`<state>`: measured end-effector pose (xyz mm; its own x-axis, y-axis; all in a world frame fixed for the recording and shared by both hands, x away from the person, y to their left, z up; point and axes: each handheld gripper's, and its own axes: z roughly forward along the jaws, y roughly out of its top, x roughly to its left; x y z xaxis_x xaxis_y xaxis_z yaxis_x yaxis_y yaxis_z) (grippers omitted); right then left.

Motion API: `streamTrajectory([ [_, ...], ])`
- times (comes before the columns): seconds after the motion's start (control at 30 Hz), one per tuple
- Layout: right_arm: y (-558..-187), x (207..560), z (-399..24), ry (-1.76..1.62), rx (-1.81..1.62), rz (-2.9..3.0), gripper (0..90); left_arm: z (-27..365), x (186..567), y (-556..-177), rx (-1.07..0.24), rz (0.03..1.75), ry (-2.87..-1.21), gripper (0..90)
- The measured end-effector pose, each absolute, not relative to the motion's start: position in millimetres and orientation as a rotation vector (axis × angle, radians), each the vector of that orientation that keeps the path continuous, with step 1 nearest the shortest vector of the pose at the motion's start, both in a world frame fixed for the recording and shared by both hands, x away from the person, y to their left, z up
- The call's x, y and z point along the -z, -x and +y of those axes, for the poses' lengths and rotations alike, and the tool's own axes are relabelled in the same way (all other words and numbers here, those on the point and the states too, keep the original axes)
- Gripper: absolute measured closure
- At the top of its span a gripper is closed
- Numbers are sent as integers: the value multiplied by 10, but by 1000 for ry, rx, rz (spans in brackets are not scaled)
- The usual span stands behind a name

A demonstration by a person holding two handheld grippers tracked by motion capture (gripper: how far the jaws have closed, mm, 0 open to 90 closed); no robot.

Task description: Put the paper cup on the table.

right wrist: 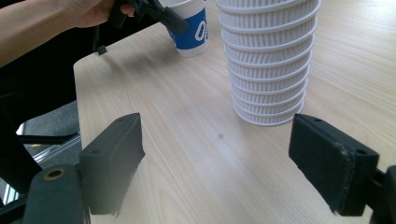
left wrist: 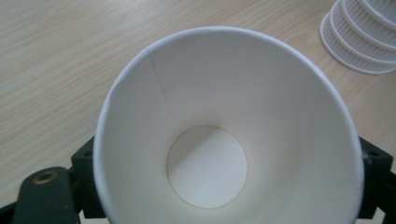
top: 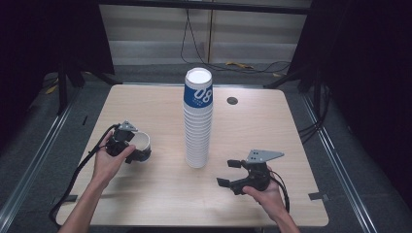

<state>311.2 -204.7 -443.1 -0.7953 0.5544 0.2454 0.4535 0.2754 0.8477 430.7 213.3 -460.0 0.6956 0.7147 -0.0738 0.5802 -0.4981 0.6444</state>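
A single paper cup point(left wrist: 224, 135) is held between the jaws of the left hand-held gripper point(top: 130, 145) on the counter point(top: 160, 194), while the right hand-held gripper point(top: 233, 174) is kept open and empty beside the cup stack point(top: 198, 121), which could be toppled if brushed.

A light wooden table point(top: 145, 204) with round corners holds the things. A tall stack of white paper cups point(top: 197, 126) stands upright near its middle; the top cup has a blue band. One single cup point(top: 142, 145), white and blue, stands on the table well to the left of the stack. A small dark round hole point(top: 232, 100) sits near the far edge.
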Motion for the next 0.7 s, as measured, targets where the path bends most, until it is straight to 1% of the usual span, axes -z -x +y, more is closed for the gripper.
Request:
streamTrajectory([
  [0.13,-3106,4426,-2051,-960,-1563,2424,178,2146,4664,-4262,-307,974,-2267,162],
  [0.2,-3102,4426,-2054,-965,-1560,2426,178,2160,4692,-4247,-306,977,-2276,162],
  [0.47,-3101,4419,-2074,-976,-1554,2408,174,2333,4731,-4172,-284,1013,-2227,165],
  [0.57,-3107,4420,-2086,-985,-1544,2393,170,2366,4734,-4124,-300,1003,-2223,164],
  [0.63,-3107,4421,-2095,-996,-1540,2380,170,2386,4750,-4088,-277,995,-2211,165],
  [0.7,-3108,4424,-2103,-1009,-1530,2366,170,2412,4742,-4053,-303,991,-2218,166],
])
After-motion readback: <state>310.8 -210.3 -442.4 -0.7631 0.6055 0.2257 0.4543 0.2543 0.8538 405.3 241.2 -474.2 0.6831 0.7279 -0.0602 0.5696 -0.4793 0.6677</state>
